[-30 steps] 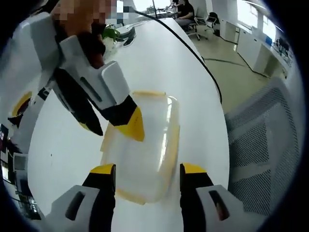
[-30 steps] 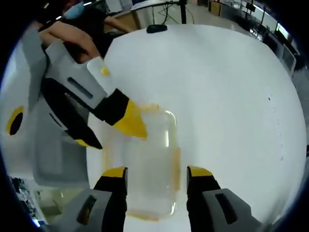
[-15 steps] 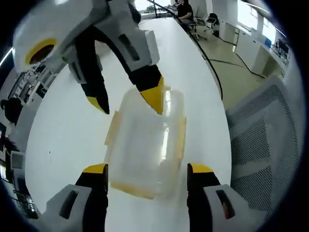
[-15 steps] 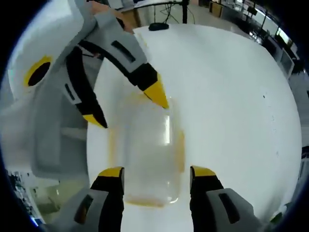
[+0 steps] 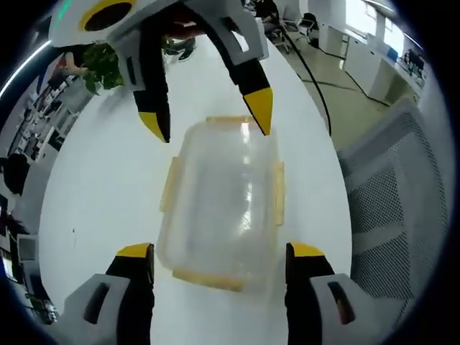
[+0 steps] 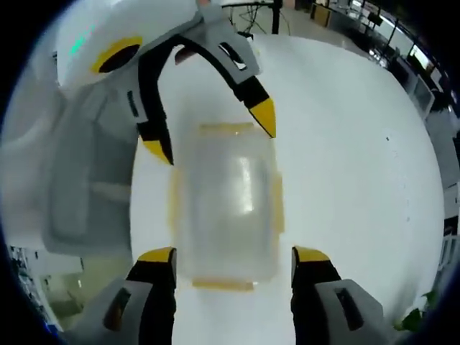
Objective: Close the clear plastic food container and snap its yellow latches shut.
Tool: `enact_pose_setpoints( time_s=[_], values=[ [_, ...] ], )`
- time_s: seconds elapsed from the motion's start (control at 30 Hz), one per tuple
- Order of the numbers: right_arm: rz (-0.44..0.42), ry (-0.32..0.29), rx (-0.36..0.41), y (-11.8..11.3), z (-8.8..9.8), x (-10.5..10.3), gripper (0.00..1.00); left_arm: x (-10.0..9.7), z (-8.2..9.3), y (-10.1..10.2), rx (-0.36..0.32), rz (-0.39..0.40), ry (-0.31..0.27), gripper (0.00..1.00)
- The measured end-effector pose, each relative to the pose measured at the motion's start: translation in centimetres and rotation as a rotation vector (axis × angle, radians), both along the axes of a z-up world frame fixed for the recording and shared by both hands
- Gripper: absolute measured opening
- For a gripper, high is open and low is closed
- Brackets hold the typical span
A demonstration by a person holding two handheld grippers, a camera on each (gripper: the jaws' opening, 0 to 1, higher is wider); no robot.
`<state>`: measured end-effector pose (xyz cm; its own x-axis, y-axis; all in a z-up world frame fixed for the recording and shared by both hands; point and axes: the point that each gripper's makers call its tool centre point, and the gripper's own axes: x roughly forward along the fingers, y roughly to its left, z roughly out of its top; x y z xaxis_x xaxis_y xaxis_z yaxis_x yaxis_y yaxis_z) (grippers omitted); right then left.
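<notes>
The clear plastic food container (image 5: 224, 201) is a rounded rectangle with its translucent lid on and yellow latches (image 5: 278, 192) along all four edges; it lies at centre on the smooth white surface (image 5: 100, 208), and any contents cannot be made out through the hazy plastic. In the left gripper view, the left tool (image 5: 223, 259) stands open at 6 o'clock, its yellow-tipped black jaws flanking the near end without gripping. The right tool (image 5: 208, 118) enters from 12 o'clock, also open, its pointed tips at the far corners. The right gripper view mirrors this: right tool (image 6: 233, 260) at 6, left tool (image 6: 212, 136) at 12, container (image 6: 226, 201) between. Since half a second ago the opposing tool has squared up over the far end, both tips now astride it. A grey mesh chair (image 5: 392, 208) sits at 3 o'clock.
</notes>
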<state>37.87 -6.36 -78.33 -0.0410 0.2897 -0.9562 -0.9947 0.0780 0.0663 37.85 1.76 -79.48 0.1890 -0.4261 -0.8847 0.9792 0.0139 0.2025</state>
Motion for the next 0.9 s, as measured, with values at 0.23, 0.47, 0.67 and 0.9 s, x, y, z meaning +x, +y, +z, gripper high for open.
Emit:
enact_pose_setpoints(
  time_s=[0.23, 0.47, 0.67, 0.9],
  values=[
    [0.005, -0.03, 0.0, -0.1, -0.2, -0.4, 0.69, 0.2, -0.4, 0.0, 0.008, -0.02, 0.01, 0.78],
    [0.007, -0.052, -0.004, -0.4, -0.4, -0.7, 0.72, 0.4, -0.8, -0.2, 0.015, -0.029, 0.017, 0.78],
    [0.003, -0.072, -0.011, -0.7, -0.9, -0.8, 0.74, 0.6, -1.2, -0.4, 0.024, -0.046, 0.021, 0.79],
    [-0.008, -0.092, -0.015, -0.9, -1.5, -0.8, 0.77, 0.8, -1.8, -0.9, 0.034, -0.065, 0.016, 0.83]
  ],
)
